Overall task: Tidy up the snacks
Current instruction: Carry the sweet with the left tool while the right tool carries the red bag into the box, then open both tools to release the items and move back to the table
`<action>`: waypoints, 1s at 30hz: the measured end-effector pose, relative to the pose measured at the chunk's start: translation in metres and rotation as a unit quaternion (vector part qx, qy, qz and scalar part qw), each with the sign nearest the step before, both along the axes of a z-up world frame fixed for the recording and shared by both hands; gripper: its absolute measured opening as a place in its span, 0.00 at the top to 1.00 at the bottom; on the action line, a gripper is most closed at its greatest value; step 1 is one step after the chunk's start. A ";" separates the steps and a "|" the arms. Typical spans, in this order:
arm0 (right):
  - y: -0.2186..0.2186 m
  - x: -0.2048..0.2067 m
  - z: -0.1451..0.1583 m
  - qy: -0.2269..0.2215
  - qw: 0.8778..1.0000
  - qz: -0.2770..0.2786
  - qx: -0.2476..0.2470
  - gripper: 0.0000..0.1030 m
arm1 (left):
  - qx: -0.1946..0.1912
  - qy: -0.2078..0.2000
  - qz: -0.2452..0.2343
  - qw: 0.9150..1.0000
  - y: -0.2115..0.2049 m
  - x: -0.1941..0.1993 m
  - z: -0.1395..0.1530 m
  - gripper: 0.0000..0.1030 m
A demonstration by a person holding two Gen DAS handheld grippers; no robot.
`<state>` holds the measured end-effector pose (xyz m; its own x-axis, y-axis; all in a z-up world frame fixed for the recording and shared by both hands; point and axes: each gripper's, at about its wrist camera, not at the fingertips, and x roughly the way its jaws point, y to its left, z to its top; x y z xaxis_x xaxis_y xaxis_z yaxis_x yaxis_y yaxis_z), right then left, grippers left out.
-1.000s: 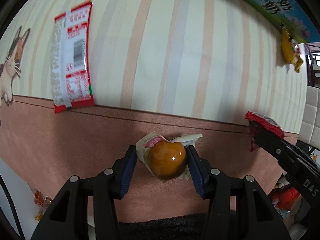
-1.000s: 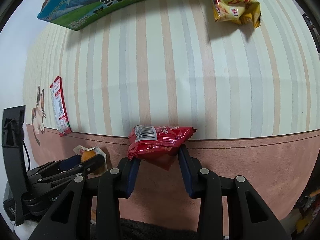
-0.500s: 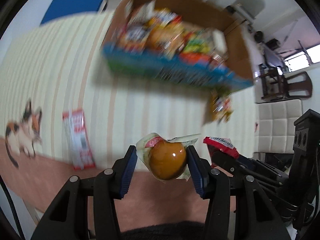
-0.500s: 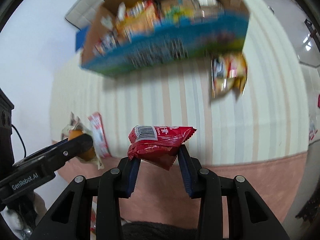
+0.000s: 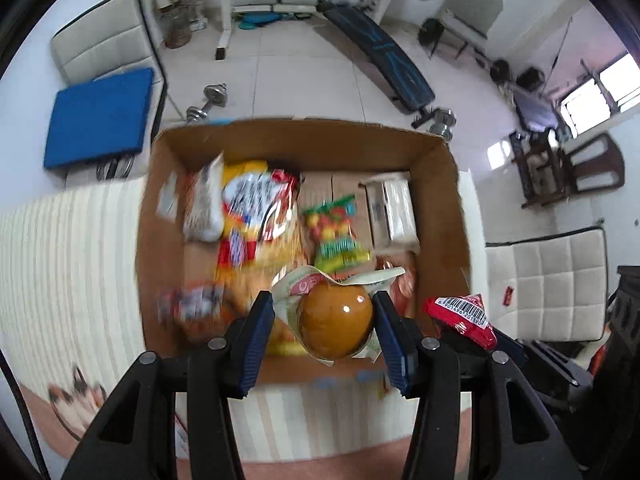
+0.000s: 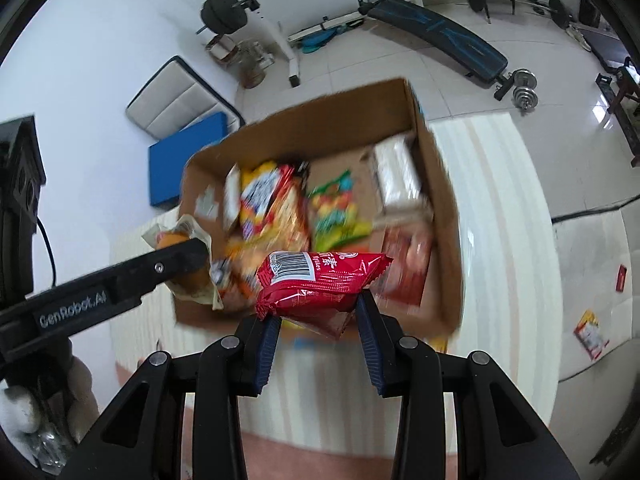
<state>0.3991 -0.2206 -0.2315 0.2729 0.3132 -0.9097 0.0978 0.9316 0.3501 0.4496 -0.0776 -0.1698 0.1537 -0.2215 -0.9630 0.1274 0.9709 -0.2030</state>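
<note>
- Two grippers, both loaded, low in frame.
- Left gripper (image 5: 324,326) is clamped on a brown round snack (image 5: 335,326) in a clear wrapper, lower centre.
- Right gripper (image 6: 318,322) is clamped on a red packet (image 6: 316,282), lower centre.
- Cardboard box (image 5: 448,184) of mixed snacks sits mid-frame beyond both, on a striped cloth (image 5: 68,248).
- Weight bench (image 5: 380,52) stands at top, blurred.

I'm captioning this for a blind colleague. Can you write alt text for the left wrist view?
The left tool grips a wrapped orange-brown snack over an open cardboard box of assorted snack packets. At right, the other tool holds a red packet.
</note>
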 end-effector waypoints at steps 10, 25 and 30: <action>-0.012 0.067 -0.057 0.052 0.999 -0.014 0.007 0.61 | 0.008 0.063 -0.020 0.998 -0.021 0.094 -0.056 0.53; -0.021 0.080 -0.070 0.085 0.996 -0.030 0.002 0.13 | 0.032 0.078 -0.051 0.995 -0.045 0.115 -0.072 0.20; -0.025 0.072 -0.063 0.080 0.996 -0.031 -0.011 0.13 | 0.024 0.063 -0.046 0.997 -0.038 0.107 -0.059 0.19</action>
<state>0.4715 -0.2451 -0.2945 0.1428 0.2788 -0.9497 0.2089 0.9294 0.3042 0.5569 -0.1161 -0.2289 0.0126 -0.1820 -0.9832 0.1929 0.9653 -0.1763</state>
